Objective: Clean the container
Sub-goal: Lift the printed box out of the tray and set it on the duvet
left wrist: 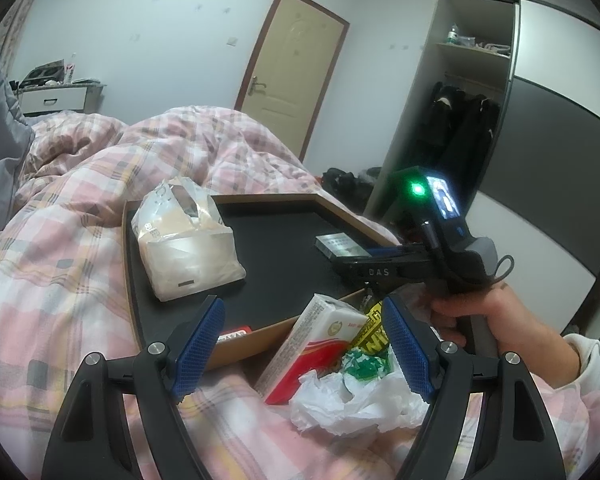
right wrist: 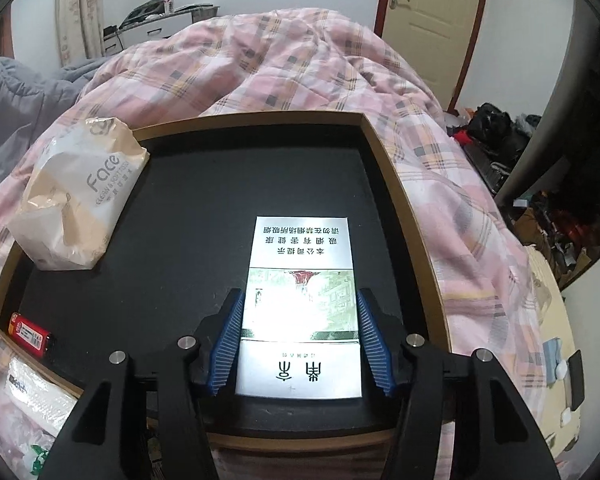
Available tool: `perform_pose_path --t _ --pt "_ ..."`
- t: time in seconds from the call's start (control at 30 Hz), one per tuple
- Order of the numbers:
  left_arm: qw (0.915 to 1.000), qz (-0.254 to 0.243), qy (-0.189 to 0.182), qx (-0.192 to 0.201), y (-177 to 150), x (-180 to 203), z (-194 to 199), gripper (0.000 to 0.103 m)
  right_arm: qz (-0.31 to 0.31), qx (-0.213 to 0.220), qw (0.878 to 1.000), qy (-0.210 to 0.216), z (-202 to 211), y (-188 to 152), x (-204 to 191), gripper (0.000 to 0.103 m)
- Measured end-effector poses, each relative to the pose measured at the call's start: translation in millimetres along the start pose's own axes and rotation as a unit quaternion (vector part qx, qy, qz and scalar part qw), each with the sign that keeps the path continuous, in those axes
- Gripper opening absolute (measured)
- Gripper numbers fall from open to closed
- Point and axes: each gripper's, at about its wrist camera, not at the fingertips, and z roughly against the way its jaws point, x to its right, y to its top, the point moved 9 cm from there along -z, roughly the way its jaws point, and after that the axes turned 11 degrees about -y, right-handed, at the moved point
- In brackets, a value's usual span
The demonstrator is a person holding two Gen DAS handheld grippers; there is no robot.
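right wrist view shows the right gripper (right wrist: 298,344) closed on a silver cigarette pack (right wrist: 300,304), blue pads against both its long sides, over the black floor of the wood-rimmed tray (right wrist: 384,152) toward its near edge. a tissue pack (right wrist: 76,200) sits in the tray's far left corner and a red lighter (right wrist: 30,334) in its near left corner. left wrist view has the left gripper (left wrist: 304,348) wide open and empty, above a white plastic bag (left wrist: 340,400) holding a red-and-white carton (left wrist: 308,352) on the plaid quilt (left wrist: 60,272) just outside the tray's near edge.

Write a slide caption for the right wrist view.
Right gripper clamps a cigarette pack over the black tray, beside tissues and lighter.
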Motion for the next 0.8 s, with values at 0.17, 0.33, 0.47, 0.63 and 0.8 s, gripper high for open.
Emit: perform_pose_path --t 0.17,0.33,0.47,0.63,0.8 --pt "1.0000 0.000 0.000 0.001 -0.2 -0.3 -0.3 0.078 -0.027 0.048 0.998 0.006 19.5 3.2 11.2 0.053" --pt "1.0000 0.000 0.000 0.001 -0.2 -0.4 -0.4 0.078 -0.061 0.107 0.992 0.043 48.8 8.2 24.0 0.053" --pt "1.0000 0.000 0.000 0.000 -0.3 -0.4 -0.4 0.078 -0.067 0.161 0.979 0.103 79.4 5.8 28.5 0.053" --pt "1.0000 0.000 0.000 0.001 -0.2 -0.6 -0.2 0.078 -0.044 0.194 0.969 0.143 108.3 -11.7 25.4 0.053" --pt "1.0000 0.001 0.001 0.000 -0.6 -0.9 0.0 0.078 -0.008 0.188 0.961 0.202 119.3 -29.7 17.9 0.053"
